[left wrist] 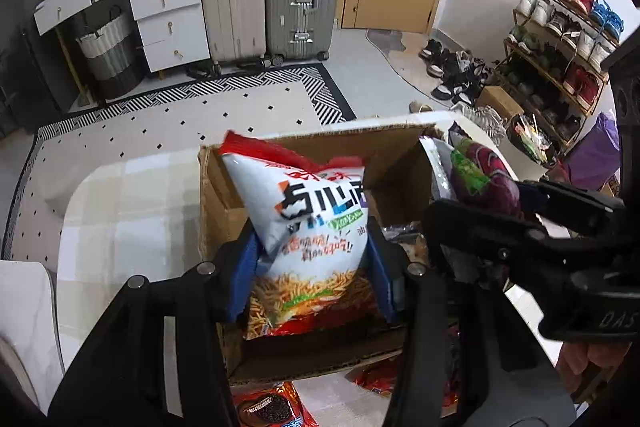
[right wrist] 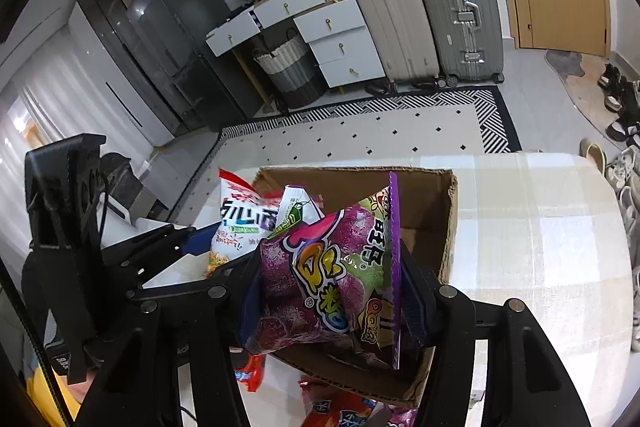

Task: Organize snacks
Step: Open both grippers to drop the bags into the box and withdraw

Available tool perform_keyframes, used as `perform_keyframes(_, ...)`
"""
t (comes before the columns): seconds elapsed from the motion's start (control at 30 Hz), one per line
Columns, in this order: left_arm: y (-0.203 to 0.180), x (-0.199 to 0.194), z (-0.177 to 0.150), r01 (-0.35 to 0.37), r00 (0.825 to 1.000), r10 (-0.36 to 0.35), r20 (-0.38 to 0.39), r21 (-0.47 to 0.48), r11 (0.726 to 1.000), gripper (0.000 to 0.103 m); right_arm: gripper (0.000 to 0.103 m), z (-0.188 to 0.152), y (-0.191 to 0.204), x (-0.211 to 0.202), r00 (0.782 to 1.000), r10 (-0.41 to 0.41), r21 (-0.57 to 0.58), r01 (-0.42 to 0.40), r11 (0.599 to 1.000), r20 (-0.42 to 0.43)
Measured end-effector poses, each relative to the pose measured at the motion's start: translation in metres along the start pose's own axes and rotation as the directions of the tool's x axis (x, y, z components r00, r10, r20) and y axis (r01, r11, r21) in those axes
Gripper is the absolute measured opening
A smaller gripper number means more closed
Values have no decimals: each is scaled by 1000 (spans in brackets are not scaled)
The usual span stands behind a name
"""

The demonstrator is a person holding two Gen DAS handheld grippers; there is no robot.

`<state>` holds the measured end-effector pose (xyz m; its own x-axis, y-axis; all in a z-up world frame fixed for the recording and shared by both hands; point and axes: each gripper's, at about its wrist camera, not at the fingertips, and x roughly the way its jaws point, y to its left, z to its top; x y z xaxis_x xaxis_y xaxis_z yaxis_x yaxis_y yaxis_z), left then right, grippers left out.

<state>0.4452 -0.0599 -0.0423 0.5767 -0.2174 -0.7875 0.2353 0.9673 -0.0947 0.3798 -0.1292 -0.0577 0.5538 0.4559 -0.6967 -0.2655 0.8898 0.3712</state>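
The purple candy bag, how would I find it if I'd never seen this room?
Find the open cardboard box on the checked tablecloth. Above it, the right tongs pinch the purple candy bag. Its grape pictures and yellow cartoon letters set it apart from the white-and-red chips bag alongside.

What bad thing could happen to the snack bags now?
The left gripper and right gripper each pinch a puffy bag over one cardboard box. The white chips bag and the purple candy bag sit close together, so they might bump going in. A hard squeeze could crush the chips. The box may slide on the table if pushed.
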Motion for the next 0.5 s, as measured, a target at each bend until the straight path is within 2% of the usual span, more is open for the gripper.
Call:
perform_keyframes(0.23, 7, -1, -12, -11, 1000, 11, 6, -8, 1000, 47, 58, 1, 0, 9, 1000, -8, 8, 8, 1000, -13)
perform_keyframes(0.3, 7, -4, -15, -13, 1000, 13, 20, 2, 1000, 55, 58, 2, 0, 10, 1000, -8, 10, 8, 1000, -11)
perform_keyframes(0.37, 10, -9, -17, -45, 998, 45, 36, 10, 999, 63, 58, 3, 1, 10, 1000, -7, 15, 7, 1000, -10)
perform_keyframes(0.5, 14, -18, -21, -69, 996, 68, 55, 15, 997, 65, 58, 2, 3, 7, 1000, -7, 16, 8, 1000, -4)
